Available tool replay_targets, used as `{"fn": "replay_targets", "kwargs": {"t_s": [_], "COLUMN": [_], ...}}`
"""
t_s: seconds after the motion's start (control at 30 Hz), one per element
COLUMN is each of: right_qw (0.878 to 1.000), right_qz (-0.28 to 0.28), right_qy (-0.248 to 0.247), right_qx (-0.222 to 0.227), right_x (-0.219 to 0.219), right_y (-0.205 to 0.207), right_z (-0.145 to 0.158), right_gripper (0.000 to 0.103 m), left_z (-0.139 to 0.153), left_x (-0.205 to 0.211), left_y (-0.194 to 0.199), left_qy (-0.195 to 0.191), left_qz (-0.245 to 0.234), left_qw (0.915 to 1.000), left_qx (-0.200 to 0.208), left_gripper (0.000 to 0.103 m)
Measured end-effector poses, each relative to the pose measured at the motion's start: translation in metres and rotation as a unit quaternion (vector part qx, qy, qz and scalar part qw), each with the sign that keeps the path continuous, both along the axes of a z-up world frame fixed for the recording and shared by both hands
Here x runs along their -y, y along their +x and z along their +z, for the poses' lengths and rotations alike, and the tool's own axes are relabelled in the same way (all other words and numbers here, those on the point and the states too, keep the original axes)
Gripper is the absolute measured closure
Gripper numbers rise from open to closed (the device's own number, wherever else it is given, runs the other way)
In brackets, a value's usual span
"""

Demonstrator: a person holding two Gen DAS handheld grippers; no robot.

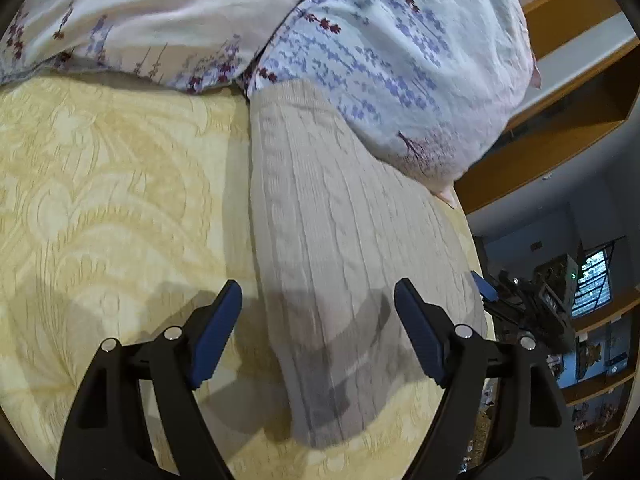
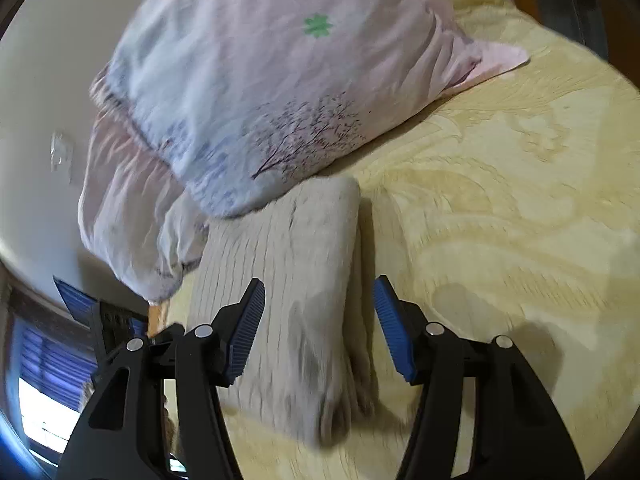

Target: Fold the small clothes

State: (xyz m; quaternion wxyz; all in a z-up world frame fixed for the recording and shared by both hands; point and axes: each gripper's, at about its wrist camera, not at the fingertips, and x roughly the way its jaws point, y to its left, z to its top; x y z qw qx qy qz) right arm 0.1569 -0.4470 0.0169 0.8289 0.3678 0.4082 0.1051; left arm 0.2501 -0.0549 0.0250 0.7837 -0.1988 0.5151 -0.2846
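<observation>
A beige cable-knit garment lies folded into a long strip on the yellow bedspread, its far end tucked against a pillow. My left gripper hovers over its near part, open, nothing between the blue pads. In the right wrist view the same knit garment shows a thick folded edge on its right side. My right gripper stands open above that edge, the pads apart and not pressing the cloth. The other gripper shows at the left edge there, and the right gripper shows beside the bed in the left view.
A floral pillow lies against the garment's far end, with a second pillow to its left. The pillow fills the upper right wrist view. Wooden shelves and a window lie past the bed's right edge.
</observation>
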Motion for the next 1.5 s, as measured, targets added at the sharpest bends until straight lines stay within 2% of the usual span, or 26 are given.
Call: {"fn": "replay_targets", "kwargs": {"t_s": [0.1,0.3,0.37,0.53,0.6,0.67,0.7,0.83,0.9,0.97,1.07,1.13,1.2,1.23,1.27,1.33,1.5], "right_qw": [1.0,0.999,0.999,1.0,1.0,1.0,1.0,0.995,0.991,0.988,0.988,0.992,0.996,0.997,0.997,0.999,0.999], "right_qz": [-0.003,-0.002,0.005,0.006,0.002,0.001,0.003,-0.009,-0.025,-0.036,-0.033,-0.026,-0.03,-0.03,-0.029,-0.02,-0.002], "right_qy": [0.017,0.018,0.018,0.0,-0.001,-0.009,-0.017,-0.093,-0.114,-0.143,-0.152,-0.117,-0.082,-0.067,-0.058,-0.027,0.028], "right_qx": [-0.019,-0.029,-0.029,-0.021,-0.018,-0.014,-0.008,0.041,0.062,0.053,-0.015,-0.038,-0.028,-0.029,-0.031,-0.02,-0.026], "right_x": [0.003,0.0,-0.003,-0.008,-0.006,-0.005,-0.006,-0.02,-0.021,-0.021,-0.019,-0.013,-0.006,-0.001,0.002,0.009,0.018], "right_y": [0.025,0.053,0.057,0.06,0.058,0.058,0.058,0.052,0.05,0.055,0.072,0.074,0.067,0.061,0.056,0.044,0.027], "right_z": [-0.012,-0.024,-0.024,-0.023,-0.022,-0.021,-0.02,0.005,0.017,0.018,-0.01,-0.026,-0.024,-0.022,-0.02,-0.016,-0.022], "right_gripper": [0.045,0.047,0.058,0.072,0.077,0.089,0.091,0.094,0.094,0.094,0.094,0.092,0.086,0.072,0.05,0.03,0.03], "left_z": [0.0,0.013,0.016,0.017,0.015,0.014,0.013,0.012,0.011,0.008,0.006,0.005,0.004,0.003,0.002,0.0,-0.007], "left_x": [0.007,0.029,0.036,0.049,0.05,0.052,0.053,0.048,0.048,0.05,0.049,0.047,0.04,0.038,0.033,0.021,0.01], "left_y": [0.01,0.016,0.018,0.019,0.019,0.02,0.02,0.019,0.02,0.022,0.023,0.024,0.024,0.025,0.026,0.03,0.033], "left_qy": [0.02,0.101,0.119,0.146,0.149,0.147,0.146,0.132,0.12,0.107,0.095,0.087,0.071,0.065,0.056,0.037,0.005], "left_qz": [0.002,-0.004,-0.009,-0.015,-0.016,-0.016,-0.016,-0.016,-0.018,-0.019,-0.02,-0.019,-0.019,-0.017,-0.013,-0.003,0.007], "left_qw": [0.9998,0.993,0.9902,0.9854,0.9849,0.9855,0.9858,0.9886,0.9908,0.9928,0.9944,0.9953,0.997,0.9975,0.9982,0.9993,0.9998], "left_qx": [0.006,0.061,0.072,0.085,0.087,0.084,0.082,0.071,0.06,0.051,0.042,0.036,0.026,0.022,0.017,0.006,-0.017], "left_gripper": [0.025,0.024,0.024,0.023,0.023,0.023,0.022,0.022,0.022,0.022,0.022,0.022,0.022,0.022,0.022,0.022,0.023]}}
